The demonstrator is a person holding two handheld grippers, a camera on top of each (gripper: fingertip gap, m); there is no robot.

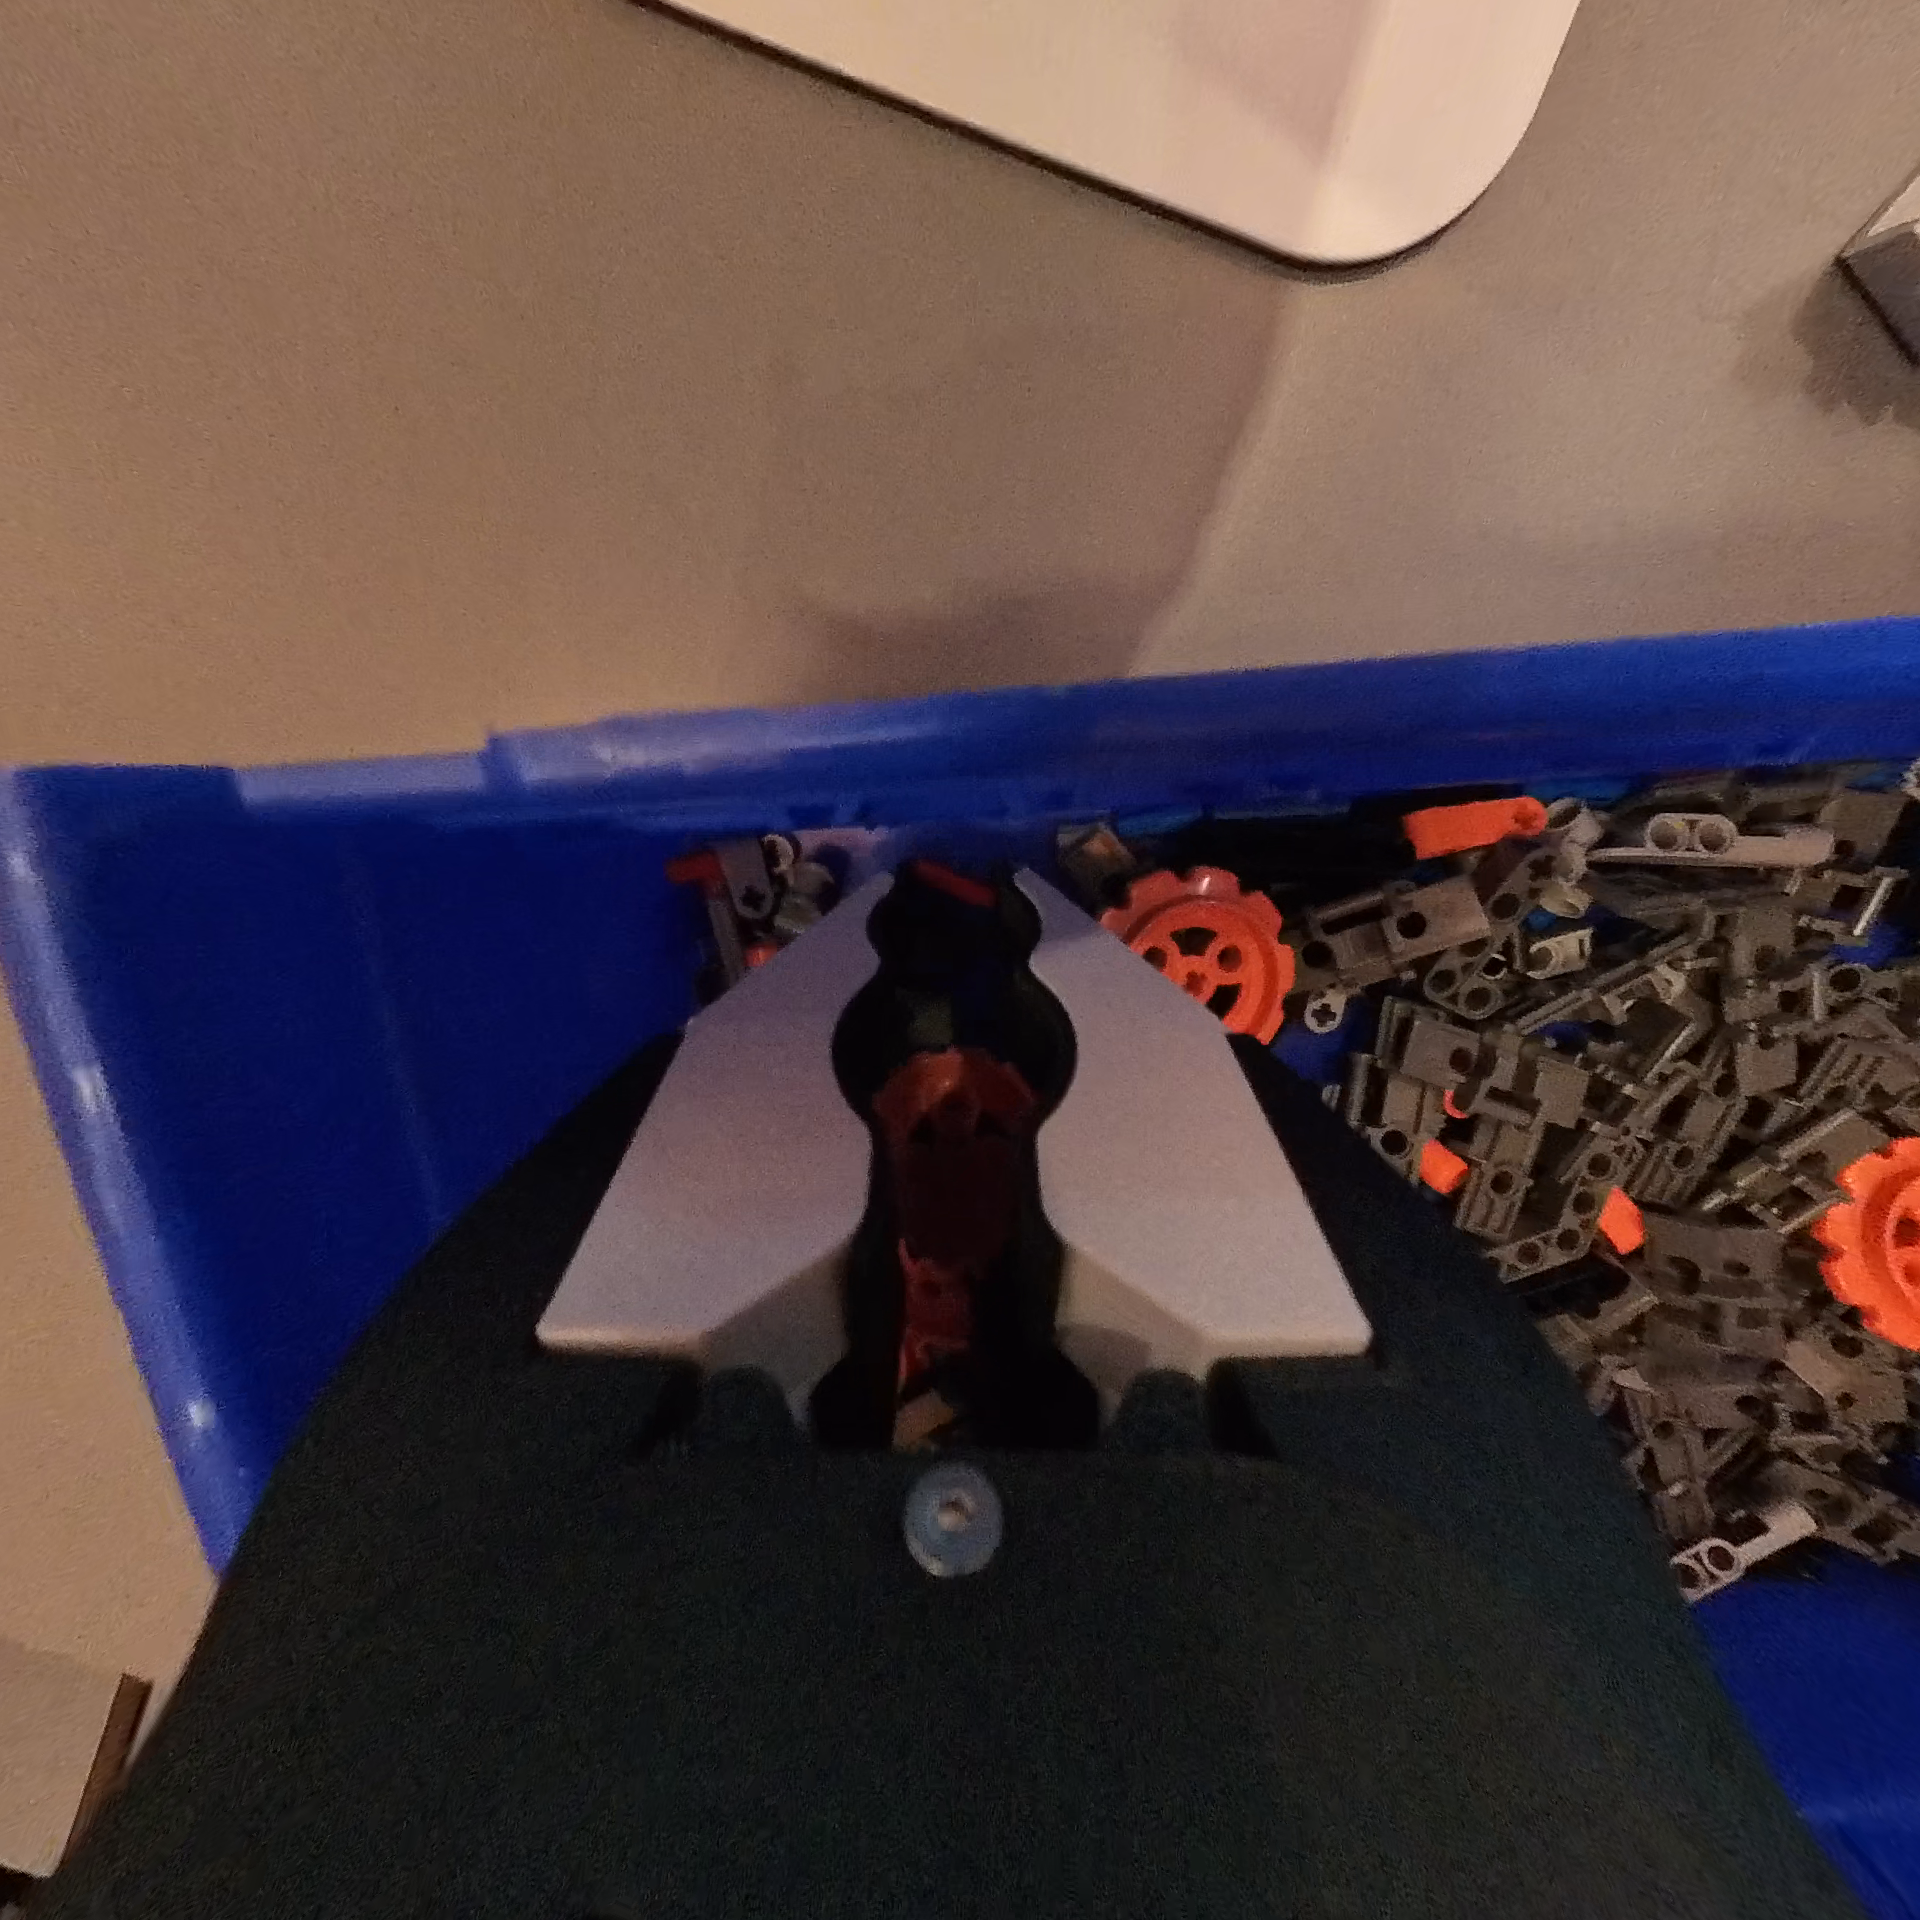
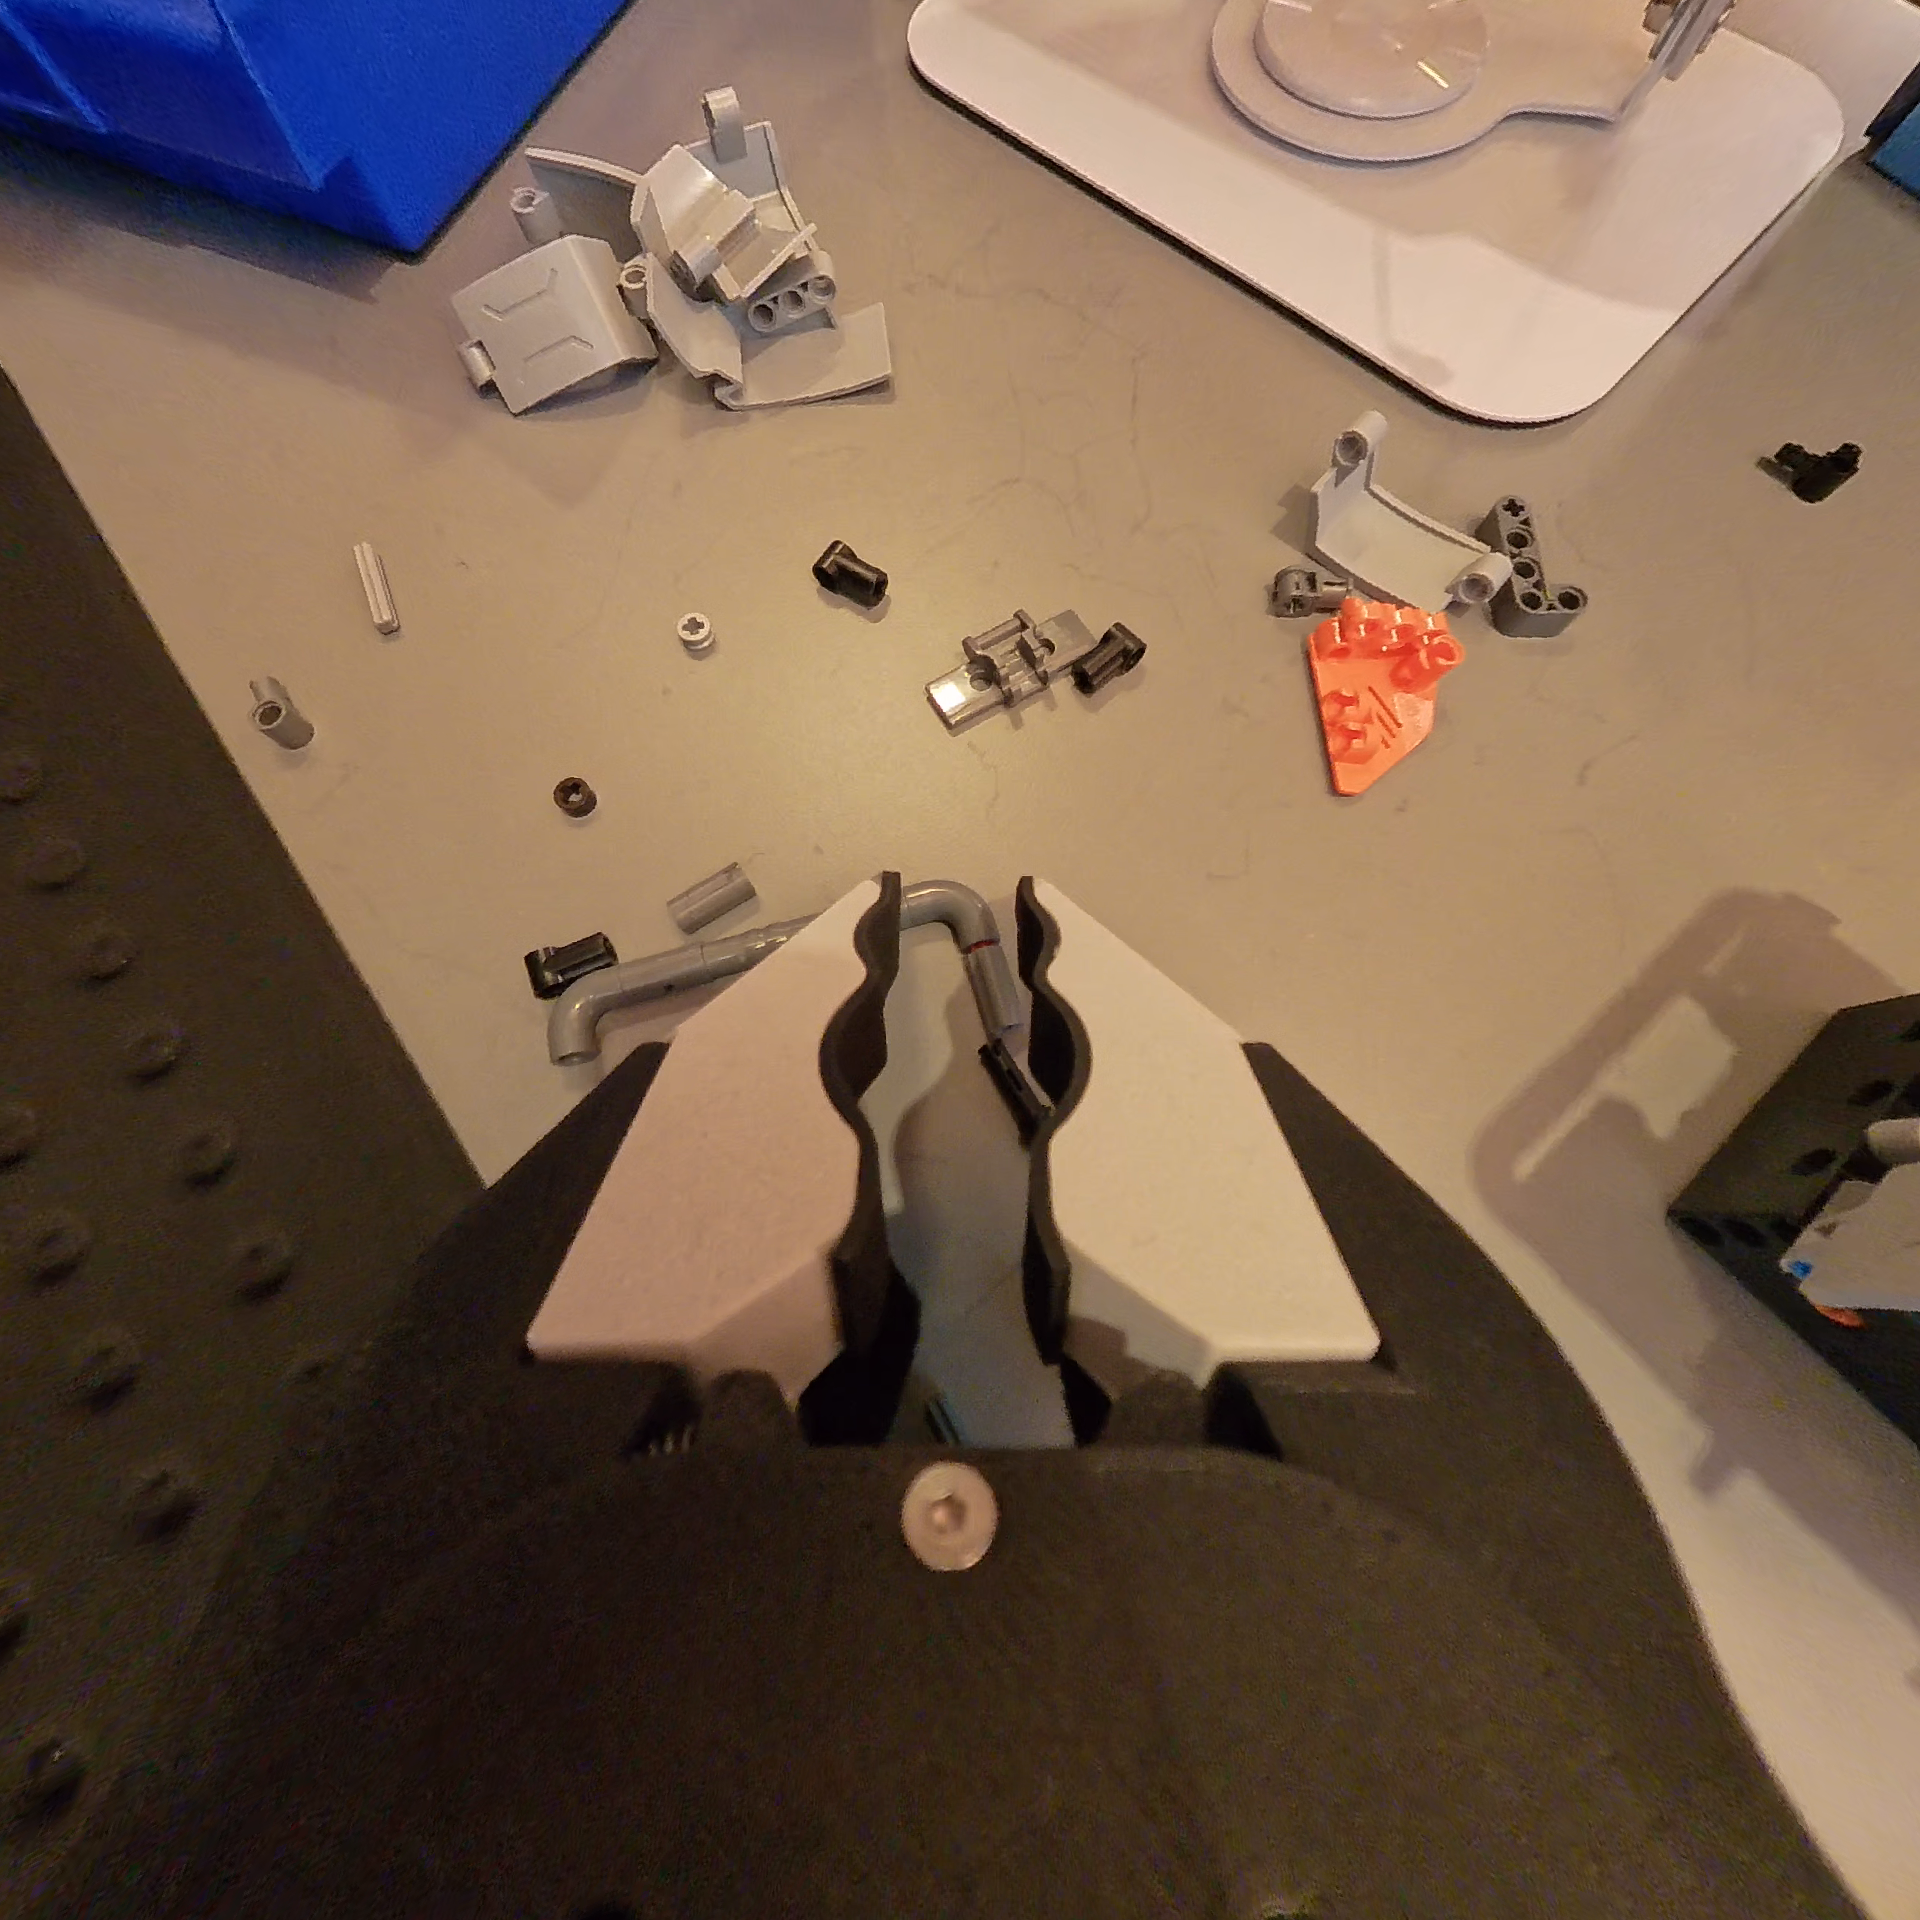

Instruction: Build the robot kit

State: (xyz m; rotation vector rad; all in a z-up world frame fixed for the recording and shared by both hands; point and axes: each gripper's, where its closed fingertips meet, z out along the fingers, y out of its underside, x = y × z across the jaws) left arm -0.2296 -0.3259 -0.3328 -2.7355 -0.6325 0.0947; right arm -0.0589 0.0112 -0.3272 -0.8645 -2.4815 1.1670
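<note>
— Fingers of the left gripper, how are they set?

— Nearly pressed together; between the black wavy pads a dark red ridged plastic piece is seen to be pinched (its exact shape cannot be told, being in shadow and blurred). The tips are held inside the blue plastic bin, close to its far wall.

— And what is found around them?

— To the right, within the bin, a heap of dark grey plastic building pieces is piled, and an orange toothed plastic wheel lies just beside the right finger. A second orange toothed wheel is cut off by the picture's right edge. Beyond the bin, the grey tabletop and a corner of a white rounded board are visible.

— The right gripper?

— Its fingers are spread, with nothing gripped. A thin grey bent tube with a black end piece is seen in the gap between the pads; whether it is touched cannot be told. A longer grey angled pipe runs off to the left, by a small black connector.

— Farther out?

— A cluster of light grey curved panels is laid near the bin's corner, well apart from an orange wedge plate with studs. Small pins and bushes are scattered between them (too small to be told apart).
</note>
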